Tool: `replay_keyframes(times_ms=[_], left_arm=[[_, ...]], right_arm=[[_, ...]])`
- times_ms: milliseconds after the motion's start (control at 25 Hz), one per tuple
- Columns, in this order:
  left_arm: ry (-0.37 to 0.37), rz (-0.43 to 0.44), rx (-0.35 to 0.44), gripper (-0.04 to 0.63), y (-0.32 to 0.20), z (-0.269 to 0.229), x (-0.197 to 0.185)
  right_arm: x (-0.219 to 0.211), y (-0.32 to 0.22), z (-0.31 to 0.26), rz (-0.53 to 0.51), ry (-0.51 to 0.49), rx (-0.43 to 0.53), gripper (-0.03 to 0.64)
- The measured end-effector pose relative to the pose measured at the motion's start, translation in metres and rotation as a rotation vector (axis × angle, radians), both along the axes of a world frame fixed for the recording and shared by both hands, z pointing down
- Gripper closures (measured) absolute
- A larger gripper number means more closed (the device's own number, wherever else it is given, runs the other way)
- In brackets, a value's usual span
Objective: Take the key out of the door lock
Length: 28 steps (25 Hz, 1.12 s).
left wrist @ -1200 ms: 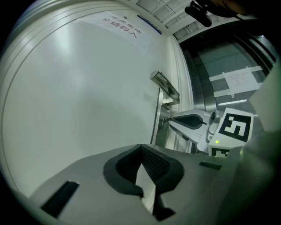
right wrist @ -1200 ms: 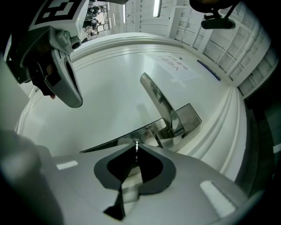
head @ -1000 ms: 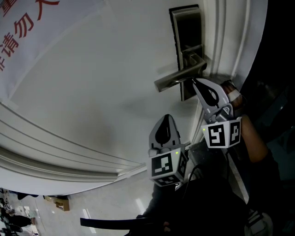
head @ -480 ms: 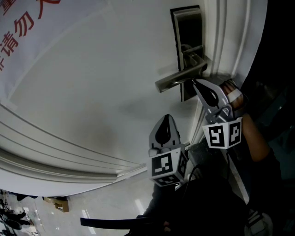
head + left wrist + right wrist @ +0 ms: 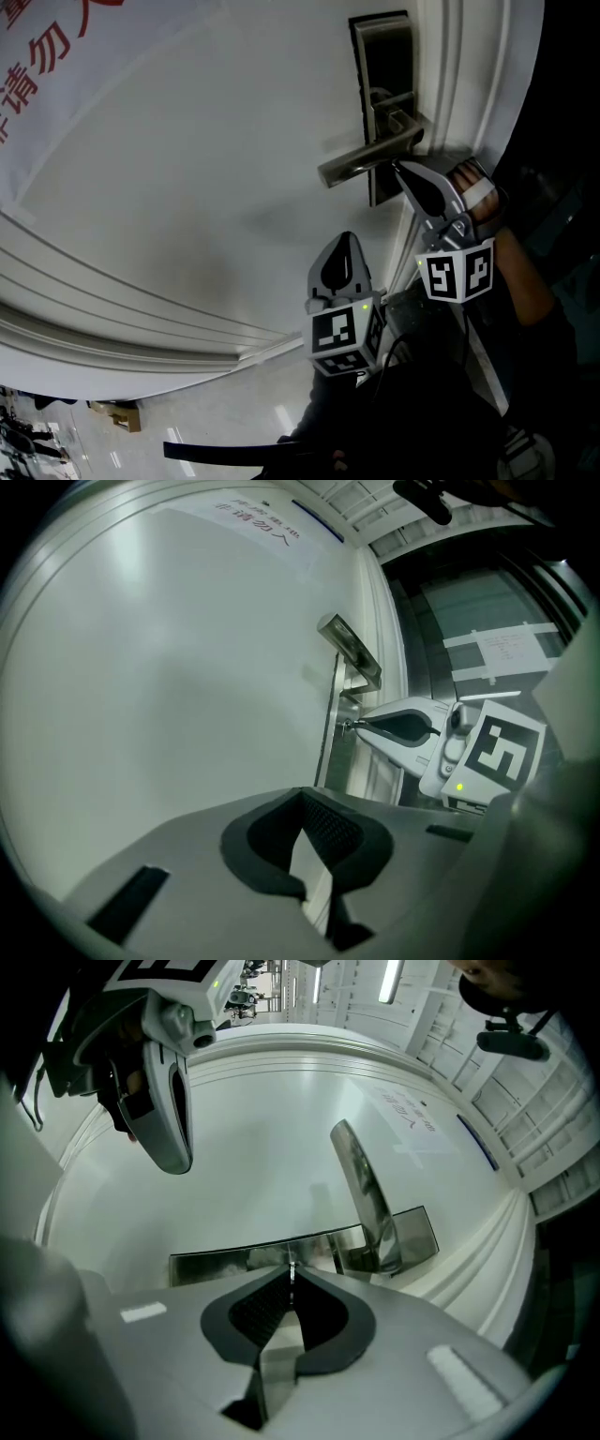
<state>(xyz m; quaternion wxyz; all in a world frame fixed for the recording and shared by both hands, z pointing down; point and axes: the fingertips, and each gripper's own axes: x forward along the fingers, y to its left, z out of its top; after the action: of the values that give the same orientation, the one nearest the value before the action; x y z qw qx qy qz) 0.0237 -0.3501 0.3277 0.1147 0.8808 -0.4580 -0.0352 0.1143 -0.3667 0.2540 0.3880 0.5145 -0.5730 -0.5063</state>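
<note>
Head camera looked down door (image 5: 187, 187); right tongs (image 5: 291, 1274) camera sat close at lock plate (image 5: 216, 1265); left tongs (image 5: 302, 799) camera farther back. All shared handle (image 5: 366, 159).

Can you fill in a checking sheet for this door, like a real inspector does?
Surface: white door with raised mouldings.
Job's things: key at the lock plate, below the lever handle; it looks not yet pulled out.
Clutter: nothing seen.
Grippers: right gripper shut on the key; left gripper shut, empty, apart from the door.
Cables: thin dark cable beside the left gripper.
Surroundings: red-lettered sign on the door; pale floor below.
</note>
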Motion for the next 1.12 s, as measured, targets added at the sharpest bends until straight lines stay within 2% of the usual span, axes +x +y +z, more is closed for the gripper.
replay_keyframes(times_ms=[240,600,1120], left_arm=[[-0.029,0.016,-0.002,0.595,0.0009,0.0061,0.0031],[-0.026,0.011,0.018,0.595,-0.0009,0.0019,0.0002],[-0.011,0.008,0.004,0.595,0.0009,-0.0002,0.0013]], right_arm=[[-0.0005,0.0001,0.0005,0.001,0.016,-0.004,0.603],[0.0001,0.0003,0.0009,0.011,0.054,-0.013,0.604],[0.0009,0.0008,0.0007,0.02,0.083,-0.029,0.604]])
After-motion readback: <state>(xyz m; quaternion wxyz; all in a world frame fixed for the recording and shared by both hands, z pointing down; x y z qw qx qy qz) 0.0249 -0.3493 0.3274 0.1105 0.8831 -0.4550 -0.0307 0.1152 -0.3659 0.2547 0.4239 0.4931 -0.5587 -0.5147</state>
